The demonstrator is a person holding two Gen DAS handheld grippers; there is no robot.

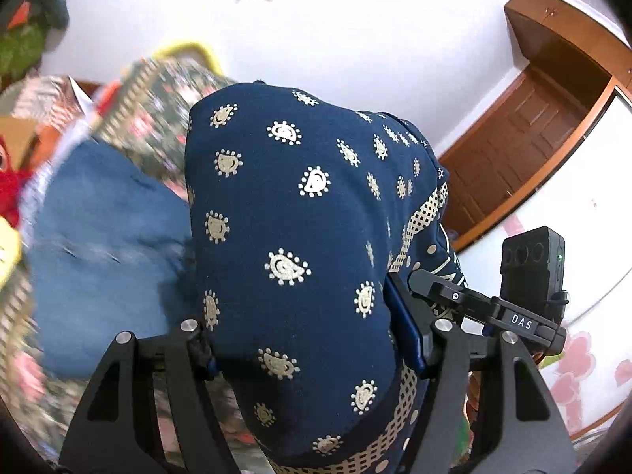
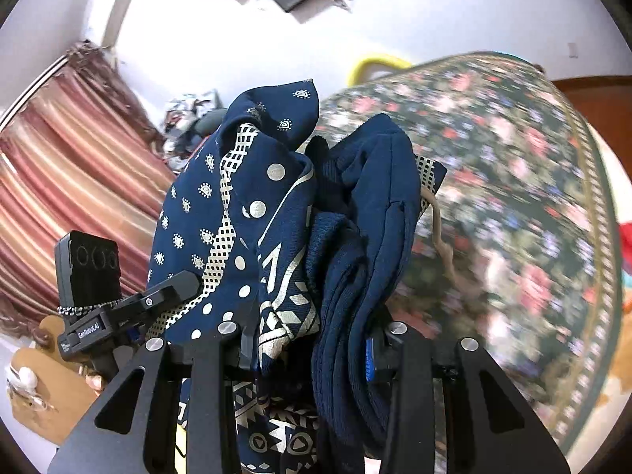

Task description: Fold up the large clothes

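The left gripper (image 1: 312, 339) is clamped on a thick bunch of the navy printed garment (image 1: 292, 213), which bulges up toward 12 o'clock and fills the middle of its view. The right gripper (image 2: 312, 339) pinches a narrower fold of the same navy cloth (image 2: 272, 213), its cream border and drawstring (image 2: 438, 237) showing. Behind, at 2 o'clock in the right view, lies a floral bedspread (image 2: 513, 181), with a striped curtain (image 2: 71, 166) at 9 o'clock.

Both tongs, left (image 1: 312, 339) and right (image 2: 312, 339), clamped, angled downward.
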